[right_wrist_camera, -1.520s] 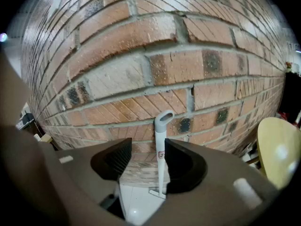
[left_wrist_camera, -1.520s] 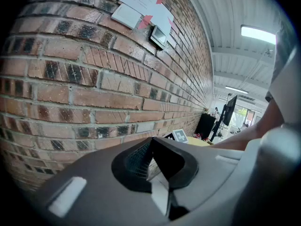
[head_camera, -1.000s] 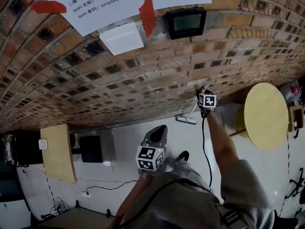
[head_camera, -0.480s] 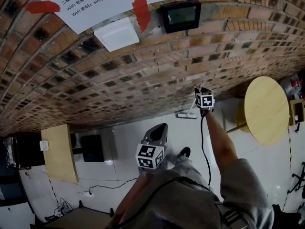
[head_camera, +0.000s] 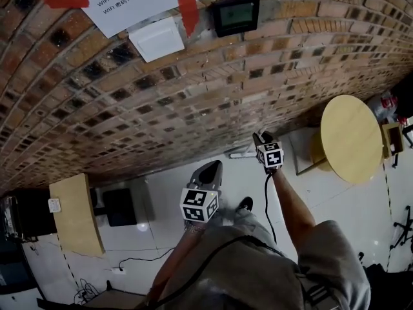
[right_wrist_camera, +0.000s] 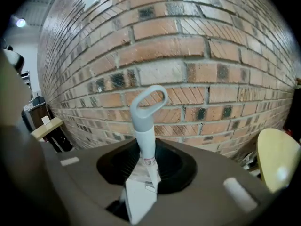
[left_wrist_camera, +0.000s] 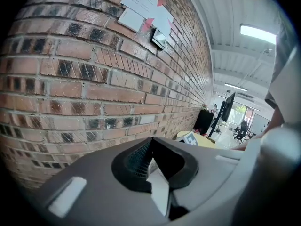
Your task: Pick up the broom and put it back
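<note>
**A:** where's the broom (right_wrist_camera: 143,126) at?

**B:** Clamped in the right gripper (right_wrist_camera: 142,166). The handle runs straight out past the jaws, loop end toward the brick wall (right_wrist_camera: 197,46). The shaft behind the jaws is cut off. The left gripper (left_wrist_camera: 150,144) is closed with nothing in it.

Brick wall (head_camera: 193,95), round wooden table (head_camera: 352,139)

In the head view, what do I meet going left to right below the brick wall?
Pale rectangular wooden tabletop, black square box, left gripper, right gripper holding the grey-handled broom, round pale wooden table.
</note>
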{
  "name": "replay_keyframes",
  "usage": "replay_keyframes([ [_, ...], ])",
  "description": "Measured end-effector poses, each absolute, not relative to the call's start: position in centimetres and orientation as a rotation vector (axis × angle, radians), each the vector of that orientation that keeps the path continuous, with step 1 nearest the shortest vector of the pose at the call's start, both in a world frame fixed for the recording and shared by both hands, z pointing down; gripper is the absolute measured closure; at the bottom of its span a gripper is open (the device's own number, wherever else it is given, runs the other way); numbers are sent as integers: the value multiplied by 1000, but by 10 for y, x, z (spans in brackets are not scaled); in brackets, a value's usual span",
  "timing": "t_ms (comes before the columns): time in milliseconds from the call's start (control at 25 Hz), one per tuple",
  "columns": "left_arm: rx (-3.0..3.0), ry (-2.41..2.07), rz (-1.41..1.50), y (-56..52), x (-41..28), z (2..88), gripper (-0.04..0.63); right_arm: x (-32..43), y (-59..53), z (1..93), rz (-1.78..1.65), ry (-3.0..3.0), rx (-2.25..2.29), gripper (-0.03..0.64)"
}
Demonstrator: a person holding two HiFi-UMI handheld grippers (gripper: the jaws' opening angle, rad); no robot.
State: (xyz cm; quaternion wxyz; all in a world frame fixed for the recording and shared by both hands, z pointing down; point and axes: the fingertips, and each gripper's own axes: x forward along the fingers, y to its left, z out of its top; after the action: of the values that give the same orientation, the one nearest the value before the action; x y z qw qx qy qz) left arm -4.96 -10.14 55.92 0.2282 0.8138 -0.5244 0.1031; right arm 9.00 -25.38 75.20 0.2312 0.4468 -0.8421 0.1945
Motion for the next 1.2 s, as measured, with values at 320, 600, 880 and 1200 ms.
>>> replay_keyframes([
  [320, 2317, -1405, 243, -118, -43, 544, 589, 74, -189, 644, 545, -2410, 1299, 517],
  [600, 2361, -1365, 255, -134, -32, 537, 591, 53, -161, 569, 539, -2468, 1269, 518],
  [880, 2383, -1338, 297, -146, -30, 535, 591, 38, -156, 540, 555, -2459, 1262, 517],
  [1200, 2409, -1290, 337, -149, -24, 533, 591, 34, -154, 540, 522, -2430, 1263, 515],
])
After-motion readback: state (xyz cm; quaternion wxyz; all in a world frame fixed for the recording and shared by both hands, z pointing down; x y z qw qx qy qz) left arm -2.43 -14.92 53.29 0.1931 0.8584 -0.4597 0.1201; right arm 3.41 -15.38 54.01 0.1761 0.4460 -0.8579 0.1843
